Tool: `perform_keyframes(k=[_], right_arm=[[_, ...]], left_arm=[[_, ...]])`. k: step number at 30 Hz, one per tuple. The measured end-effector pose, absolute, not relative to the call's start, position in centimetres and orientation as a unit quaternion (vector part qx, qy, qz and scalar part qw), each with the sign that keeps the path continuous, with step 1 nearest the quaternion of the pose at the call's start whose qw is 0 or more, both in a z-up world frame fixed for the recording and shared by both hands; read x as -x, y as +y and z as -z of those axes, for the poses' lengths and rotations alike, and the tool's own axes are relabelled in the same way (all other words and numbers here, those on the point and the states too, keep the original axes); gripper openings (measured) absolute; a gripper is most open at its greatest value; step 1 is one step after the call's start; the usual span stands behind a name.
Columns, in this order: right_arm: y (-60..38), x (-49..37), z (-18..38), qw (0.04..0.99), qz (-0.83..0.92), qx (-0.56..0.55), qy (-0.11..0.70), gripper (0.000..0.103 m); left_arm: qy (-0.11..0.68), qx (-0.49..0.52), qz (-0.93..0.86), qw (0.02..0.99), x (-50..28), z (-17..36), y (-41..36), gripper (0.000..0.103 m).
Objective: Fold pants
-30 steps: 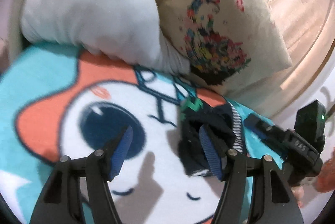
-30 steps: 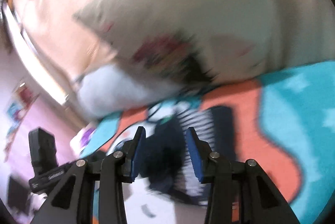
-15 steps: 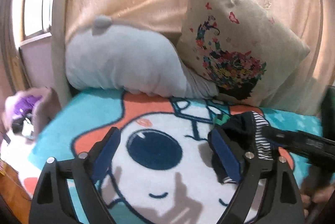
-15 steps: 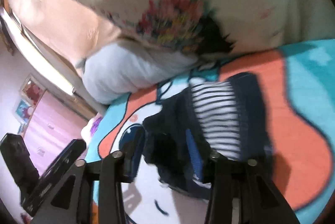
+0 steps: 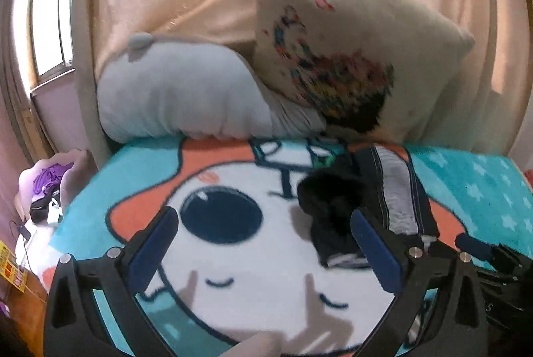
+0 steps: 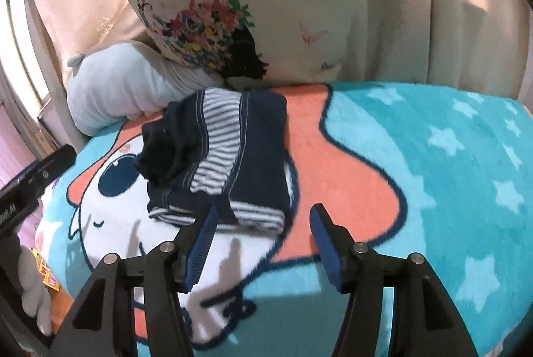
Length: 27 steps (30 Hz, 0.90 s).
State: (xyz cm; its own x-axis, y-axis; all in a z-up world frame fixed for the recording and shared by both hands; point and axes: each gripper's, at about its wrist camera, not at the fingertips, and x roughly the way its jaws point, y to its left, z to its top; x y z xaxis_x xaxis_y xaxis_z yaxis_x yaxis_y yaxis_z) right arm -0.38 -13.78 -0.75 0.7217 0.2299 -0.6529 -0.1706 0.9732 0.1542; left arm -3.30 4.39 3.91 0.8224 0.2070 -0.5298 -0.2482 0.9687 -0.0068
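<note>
The pants (image 6: pixel 226 153), dark navy with a blue-and-white striped band, lie folded in a compact bundle on the cartoon blanket (image 6: pixel 416 157); a crumpled dark part sticks up at their left end. In the left wrist view the pants (image 5: pixel 363 203) lie just beyond the right finger. My left gripper (image 5: pixel 263 240) is opening wide over the blanket's white cartoon face with nothing between its pads. My right gripper (image 6: pixel 263 237) is opening too, drawn back from the bundle's near edge, with only blanket between its fingers. Part of the right gripper's body (image 5: pixel 493 260) shows at the lower right of the left wrist view.
A cream cushion (image 6: pixel 253 7) with a flower print leans on the curtained backrest behind the pants. A pale grey pillow (image 5: pixel 180 97) lies to its left. A window (image 5: pixel 50 13) and a cluttered side surface (image 5: pixel 46 190) sit at the far left, past the blanket's edge.
Both grippers have let go of the pants, opened and pulled back. The bundle now lies free on the blanket, farther from both sets of fingers.
</note>
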Motion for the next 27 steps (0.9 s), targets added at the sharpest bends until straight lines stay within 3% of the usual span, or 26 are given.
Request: perform_keyframes(k=[27], right_arm=[[-13.0,0.7,2.4,0.921,-0.066,-0.015,0.384,0.067]], left_arm=[[0.360,0.073,-0.067,0.928,2.4,-0.3,4.7,0.103]])
